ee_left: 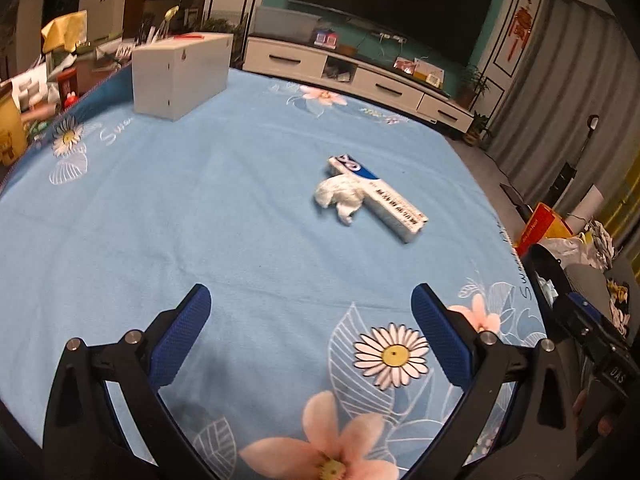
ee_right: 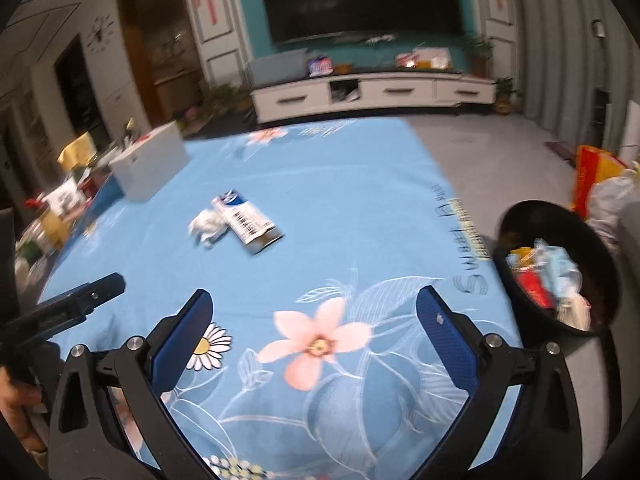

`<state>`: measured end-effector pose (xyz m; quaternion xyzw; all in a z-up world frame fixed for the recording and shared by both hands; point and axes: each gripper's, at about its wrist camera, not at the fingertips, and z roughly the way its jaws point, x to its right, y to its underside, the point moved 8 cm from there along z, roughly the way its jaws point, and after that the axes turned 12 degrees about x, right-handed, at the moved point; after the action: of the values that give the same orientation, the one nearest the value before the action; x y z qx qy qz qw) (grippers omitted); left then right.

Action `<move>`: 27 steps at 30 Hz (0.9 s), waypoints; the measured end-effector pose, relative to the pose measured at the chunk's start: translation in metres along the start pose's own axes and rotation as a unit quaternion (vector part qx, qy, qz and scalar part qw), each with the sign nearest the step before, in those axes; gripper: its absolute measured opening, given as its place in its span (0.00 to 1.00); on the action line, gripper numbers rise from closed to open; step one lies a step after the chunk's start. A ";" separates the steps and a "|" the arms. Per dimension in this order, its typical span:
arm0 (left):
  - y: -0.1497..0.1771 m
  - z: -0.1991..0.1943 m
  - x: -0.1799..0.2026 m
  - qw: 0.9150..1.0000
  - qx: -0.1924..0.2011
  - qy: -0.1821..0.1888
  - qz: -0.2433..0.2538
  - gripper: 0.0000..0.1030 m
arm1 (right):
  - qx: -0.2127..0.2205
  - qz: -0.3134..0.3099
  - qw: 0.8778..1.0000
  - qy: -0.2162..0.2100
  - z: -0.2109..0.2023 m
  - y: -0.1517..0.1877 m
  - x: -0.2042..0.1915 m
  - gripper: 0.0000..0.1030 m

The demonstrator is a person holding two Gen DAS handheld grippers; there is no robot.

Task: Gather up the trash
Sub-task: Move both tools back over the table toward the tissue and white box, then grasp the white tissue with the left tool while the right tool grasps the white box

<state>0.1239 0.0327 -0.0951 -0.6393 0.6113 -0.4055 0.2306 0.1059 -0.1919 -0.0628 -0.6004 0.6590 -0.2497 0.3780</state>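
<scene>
A crumpled white tissue (ee_left: 339, 196) lies on the blue flowered tablecloth (ee_left: 200, 200), touching a long white and blue carton (ee_left: 376, 198) that lies flat. Both also show in the right wrist view, the tissue (ee_right: 207, 227) left of the carton (ee_right: 248, 222). My left gripper (ee_left: 311, 304) is open and empty, above the cloth well short of them. My right gripper (ee_right: 314, 306) is open and empty, near the table's front. A black trash bin (ee_right: 556, 272) holding wrappers stands off the table's right edge.
A white box (ee_left: 182, 74) stands at the table's far left; it also shows in the right wrist view (ee_right: 150, 168). Clutter lies beyond the left edge. Bags (ee_left: 560, 236) sit on the floor at right. A TV cabinet (ee_right: 372, 94) stands beyond.
</scene>
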 end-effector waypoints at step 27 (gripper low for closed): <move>-0.040 0.154 0.027 0.992 -0.067 0.046 0.093 0.78 | -0.129 -0.159 0.974 -0.094 0.173 0.000 -0.066 0.59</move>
<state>0.2689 -0.0187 -0.1440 -0.5741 0.7041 -0.3695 0.1953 0.2435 -0.1053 -0.1519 -0.7620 0.5432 -0.1623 0.3131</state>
